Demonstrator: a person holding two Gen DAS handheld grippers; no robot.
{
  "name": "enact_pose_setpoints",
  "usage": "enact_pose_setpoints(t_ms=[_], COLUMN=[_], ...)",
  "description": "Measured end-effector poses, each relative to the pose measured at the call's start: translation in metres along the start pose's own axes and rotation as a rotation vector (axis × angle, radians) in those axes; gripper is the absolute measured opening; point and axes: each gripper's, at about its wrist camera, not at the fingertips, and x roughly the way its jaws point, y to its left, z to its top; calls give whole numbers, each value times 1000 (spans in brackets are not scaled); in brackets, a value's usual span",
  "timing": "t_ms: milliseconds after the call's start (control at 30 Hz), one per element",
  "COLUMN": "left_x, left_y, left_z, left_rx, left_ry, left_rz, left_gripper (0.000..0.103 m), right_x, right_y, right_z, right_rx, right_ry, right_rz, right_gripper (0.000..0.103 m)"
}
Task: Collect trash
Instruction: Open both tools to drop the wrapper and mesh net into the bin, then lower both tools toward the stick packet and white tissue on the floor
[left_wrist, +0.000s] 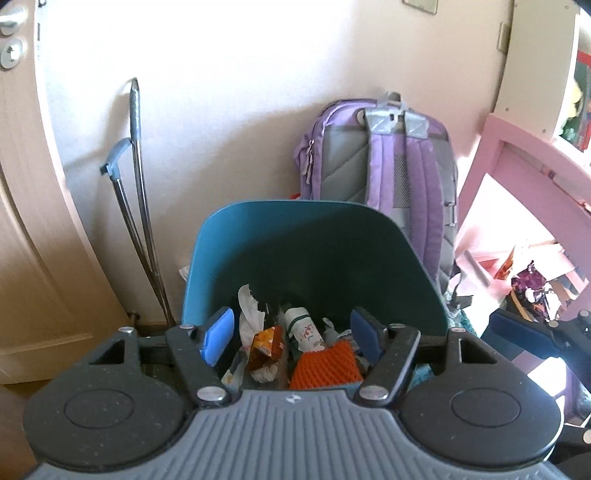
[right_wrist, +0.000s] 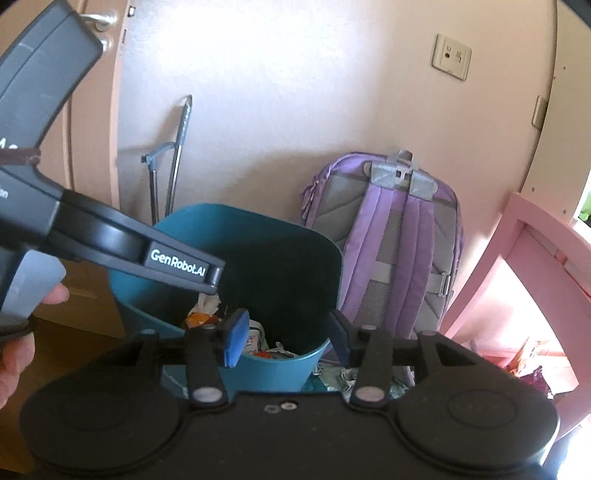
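The left gripper (left_wrist: 291, 332) hangs over the teal bin (left_wrist: 236, 236), its blue pads spread apart with nothing between them. Below it the trash (left_wrist: 288, 347) lies heaped in the bin's bottom: an orange ridged piece (left_wrist: 325, 365), a white carton (left_wrist: 304, 328), crumpled tissue (left_wrist: 251, 314). The right gripper (right_wrist: 288, 338) hovers at the bin's near rim, also spread and empty. A purple backpack (left_wrist: 384, 162) leans on the wall behind the bin, beside a pink frame (left_wrist: 517, 155).
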Motion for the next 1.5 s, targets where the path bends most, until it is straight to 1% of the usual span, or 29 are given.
enact_pose_setpoints(t_ms=[67,100,200,367,567,733,867,1033,1133,1200,1233,1267,1367,1500], left_x=[-12,-19,-36,-61,-89,-106,-116,-123,-120,-112,-107,-101,-75,-24], left_y=[0,0,-1,3,12,20,28,44,54,63,67,71,87,112], left_z=[-3,-5,-13,-27,-45,-65,-83,-116,-139,-157,-166,-176,-201,-241], left_rx=[3,9,33,18,30,49,53,43,43,42,42,39,2,-90], left_ry=[-11,-19,-34,-39,-67,-72,-70,-54,-36,-23,-18,-12,39,164], left_rz=[-10,-11,-16,-35,-40,-48,-55,-55,-41,-27,-16,-2,14,46], left_gripper=[76,77,78,79,80,80,81,81,81,89,97,102,102,102], right_x=[-12,-16,-29,-51,-72,-83,-87,-88,-81,-74,-70,-65,-44,-10], right_y=[1,2,4,11,24,36,46,61,70,76,79,82,90,105], right_z=[0,0,-1,-5,-14,-27,-39,-65,-85,-100,-108,-116,-143,-187], right_rx=[0,0,-2,-16,-30,-27,-16,-20,-25,-37,-38,-39,-28,-11], right_ry=[-11,-15,-27,-48,-54,-50,-35,-4,26,51,63,78,131,217], right_rz=[3,8,21,40,94,149,199,262,304,326,339,355,393,443], right_gripper=[48,48,49,51,55,59,60,61,61,61,61,61,62,62])
